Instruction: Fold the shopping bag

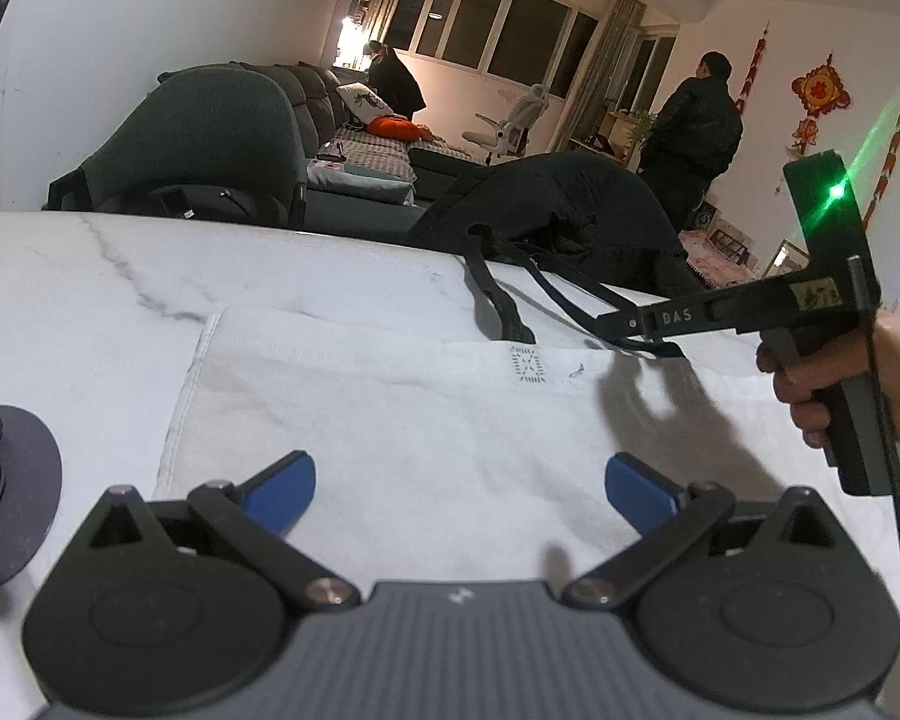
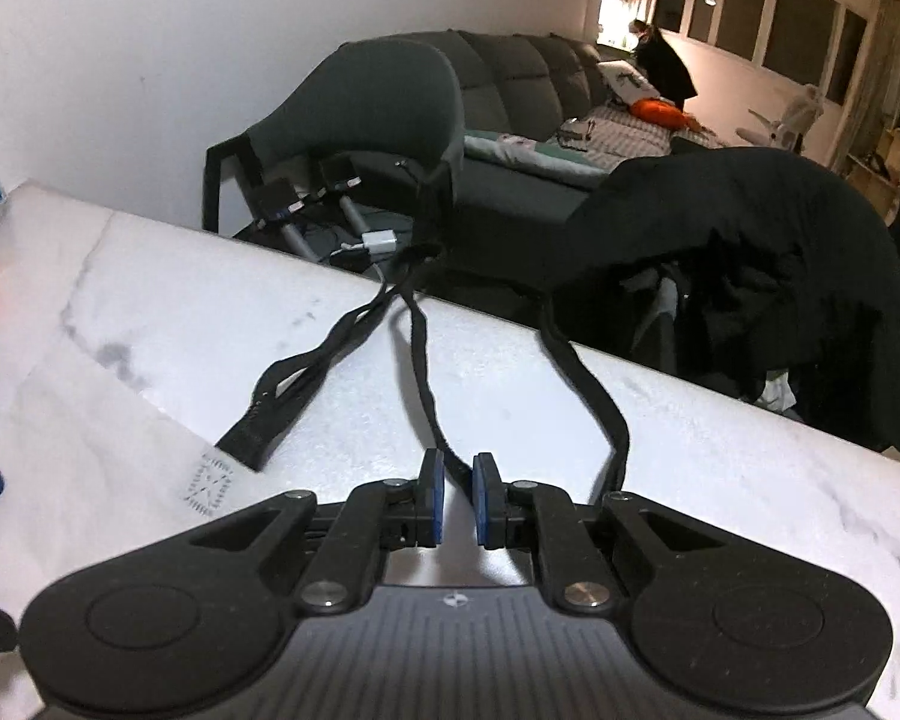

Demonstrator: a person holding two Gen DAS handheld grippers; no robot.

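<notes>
My bag point(image 1: 426, 420) lies flat and unfolded on the table point(image 1: 90, 252), straps point(image 2: 420, 324) trailing over the far edge. My right gripper point(image 2: 456, 495) has pinched one strap; my left gripper point(image 1: 459, 483) hovers wide above the cloth. I judge every fold remains

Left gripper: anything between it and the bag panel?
Nothing visible. The left gripper hangs open directly over the white shopping bag, bare cloth between its fingers. The right gripper is off at the black handle strap, closed around it.
</notes>
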